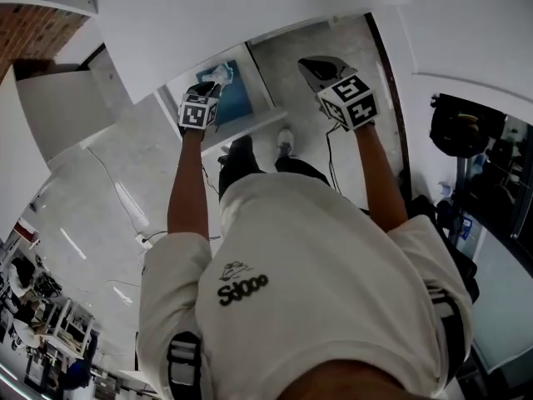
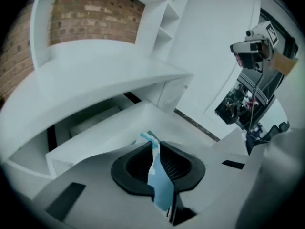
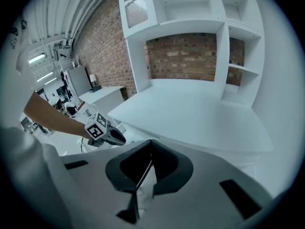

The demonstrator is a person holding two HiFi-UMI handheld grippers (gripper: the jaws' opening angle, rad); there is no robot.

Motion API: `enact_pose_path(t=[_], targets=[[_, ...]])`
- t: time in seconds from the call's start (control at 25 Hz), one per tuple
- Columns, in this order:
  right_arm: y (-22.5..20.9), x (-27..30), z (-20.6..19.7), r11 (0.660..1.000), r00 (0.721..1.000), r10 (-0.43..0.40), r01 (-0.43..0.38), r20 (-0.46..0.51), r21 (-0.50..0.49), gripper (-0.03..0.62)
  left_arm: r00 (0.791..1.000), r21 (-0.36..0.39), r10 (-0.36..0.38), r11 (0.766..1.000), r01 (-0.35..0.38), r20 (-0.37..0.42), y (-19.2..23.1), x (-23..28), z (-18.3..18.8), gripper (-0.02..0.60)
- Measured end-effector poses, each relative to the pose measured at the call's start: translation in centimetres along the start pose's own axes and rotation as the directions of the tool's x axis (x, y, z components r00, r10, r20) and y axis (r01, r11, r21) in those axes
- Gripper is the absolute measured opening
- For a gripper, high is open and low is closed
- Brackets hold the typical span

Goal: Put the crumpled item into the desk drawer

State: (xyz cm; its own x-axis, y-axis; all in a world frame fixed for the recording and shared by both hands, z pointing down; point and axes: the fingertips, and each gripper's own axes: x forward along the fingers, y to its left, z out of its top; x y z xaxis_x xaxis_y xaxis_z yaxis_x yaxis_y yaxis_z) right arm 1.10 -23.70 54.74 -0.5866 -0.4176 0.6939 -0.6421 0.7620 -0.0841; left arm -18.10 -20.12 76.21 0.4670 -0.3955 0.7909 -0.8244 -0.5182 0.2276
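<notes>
The crumpled item point(image 1: 219, 74), a white and light blue wad, is pinched in my left gripper point(image 1: 211, 87), which hangs over the open desk drawer point(image 1: 246, 126) with its blue inside. In the left gripper view the jaws point(image 2: 153, 145) are shut on the crumpled item point(image 2: 159, 180), and the white drawer point(image 2: 97, 136) stands pulled out under the desk top point(image 2: 90, 85). My right gripper point(image 1: 313, 63) is to the right of the drawer, above the floor, shut with nothing in it. In the right gripper view its jaws point(image 3: 151, 142) point at the desk top point(image 3: 190, 113), with the left gripper point(image 3: 103, 133) at the left.
White shelves point(image 3: 190, 4) and a brick wall point(image 3: 183, 56) rise behind the desk. The person's shoes point(image 1: 285, 141) and a cable point(image 1: 331, 152) are on the grey floor below the drawer. Camera gear on a stand point(image 2: 257, 42) is at the right.
</notes>
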Motion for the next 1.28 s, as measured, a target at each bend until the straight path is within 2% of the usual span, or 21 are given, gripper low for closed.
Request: enact_pose_path(t=[0.08,0.2,0.32,0.44,0.64,0.84,0.96,1.2,1.28], targets=[[-0.4,-0.7,0.9,1.000,0.999,-0.013,0.014,0.033,-0.028,0.006,0.996,-0.018,0.058,0.998,-0.057,0.072,0.8,-2.7,1.4,0.036],[-0.6,-1.8,2.6,0.997,0.996,-0.020,0.027,0.085,-0.077,0.006,0.976,-0.057,0.151,0.988,-0.143,0.157,1.6,-6.9,2.8,0.026],[0.0,-3.1,4.5,0.990,0.991,-0.009,0.028,0.135,-0.140,0.006,0.941,-0.103,0.235,0.971,-0.215,0.243,1.7,-11.4,4.0,0.021],[0.6,-4.4,6.7,0.979,0.980,0.005,0.036,0.199,-0.203,0.006,0.897,-0.130,0.309,0.951,-0.281,0.316,1.4,-15.6,5.6,0.018],[1.9,-6.9,9.8,0.959,0.956,0.038,0.047,0.292,-0.279,0.006,0.802,-0.140,0.409,0.911,-0.388,0.436,-0.3,-22.7,8.8,0.018],[4.1,-9.2,13.2,0.936,0.928,0.081,0.055,0.363,-0.349,0.006,0.692,-0.142,0.480,0.862,-0.487,0.540,-2.6,-30.3,11.2,0.018],[6.4,-11.2,15.5,0.920,0.901,0.132,0.043,0.413,-0.388,0.006,0.623,-0.152,0.506,0.833,-0.532,0.596,-4.6,-34.7,11.9,0.018],[10.5,-15.5,17.7,0.881,0.861,0.196,0.056,0.469,-0.471,0.006,0.521,-0.124,0.544,0.760,-0.638,0.657,-8.9,-41.8,12.4,0.018],[11.1,-16.5,17.9,0.865,0.854,0.202,0.073,0.479,-0.496,0.006,0.495,-0.122,0.549,0.743,-0.658,0.674,-10.2,-43.6,12.7,0.018]])
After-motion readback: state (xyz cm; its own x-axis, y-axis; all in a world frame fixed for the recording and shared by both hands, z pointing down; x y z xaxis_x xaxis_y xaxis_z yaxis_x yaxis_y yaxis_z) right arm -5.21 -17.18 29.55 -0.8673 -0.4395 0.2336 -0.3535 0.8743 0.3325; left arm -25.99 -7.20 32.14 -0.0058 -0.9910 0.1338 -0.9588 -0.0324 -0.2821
